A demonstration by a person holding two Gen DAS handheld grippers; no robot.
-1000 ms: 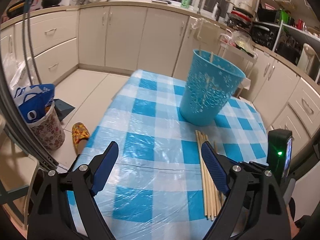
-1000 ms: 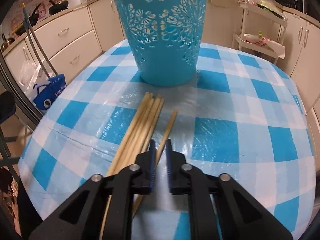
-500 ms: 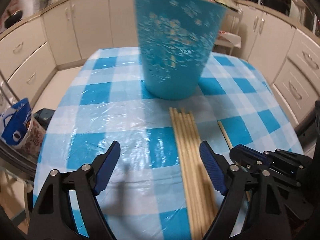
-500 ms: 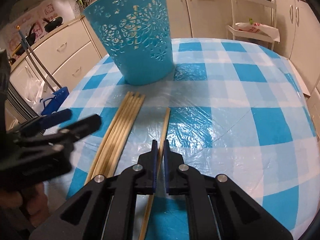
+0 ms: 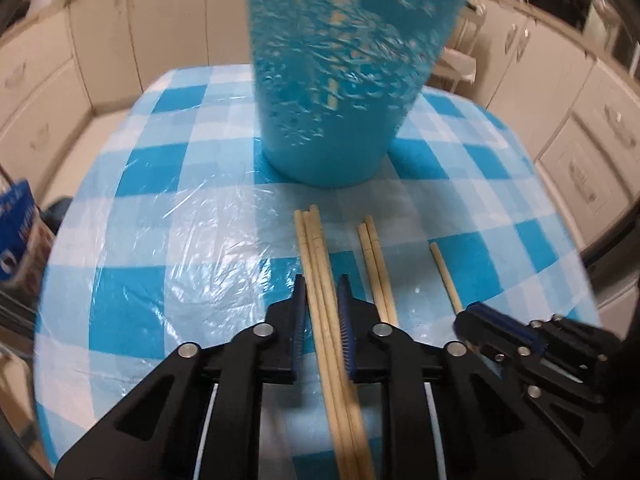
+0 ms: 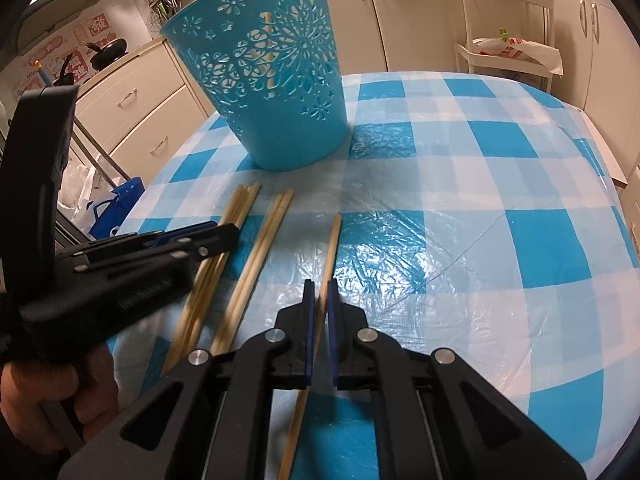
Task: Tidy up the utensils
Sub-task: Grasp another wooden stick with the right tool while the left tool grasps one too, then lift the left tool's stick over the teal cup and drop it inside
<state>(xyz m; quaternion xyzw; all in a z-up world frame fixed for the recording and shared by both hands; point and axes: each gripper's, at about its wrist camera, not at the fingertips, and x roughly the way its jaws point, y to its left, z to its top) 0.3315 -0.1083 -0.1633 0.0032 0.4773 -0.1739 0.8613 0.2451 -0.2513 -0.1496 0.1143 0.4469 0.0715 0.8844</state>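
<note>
A: Gripping now? Left gripper (image 5: 322,300) has just closed on three chopsticks (image 5: 316,248); right gripper (image 6: 318,300) pinches a single stick (image 6: 331,248).
B: Sticks' long axes point at the bin (image 6: 272,92), mid-table (image 6: 460,184), just beyond both.

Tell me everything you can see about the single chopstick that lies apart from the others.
The single chopstick is a long, thin, pale stick that looks like wood or bamboo. It lies flat on the checked tablecloth, its far end pointing roughly toward the blue basket without reaching it. It is apart from the pair of chopsticks beside it. The right gripper is shut on it, partway along its length.
</note>
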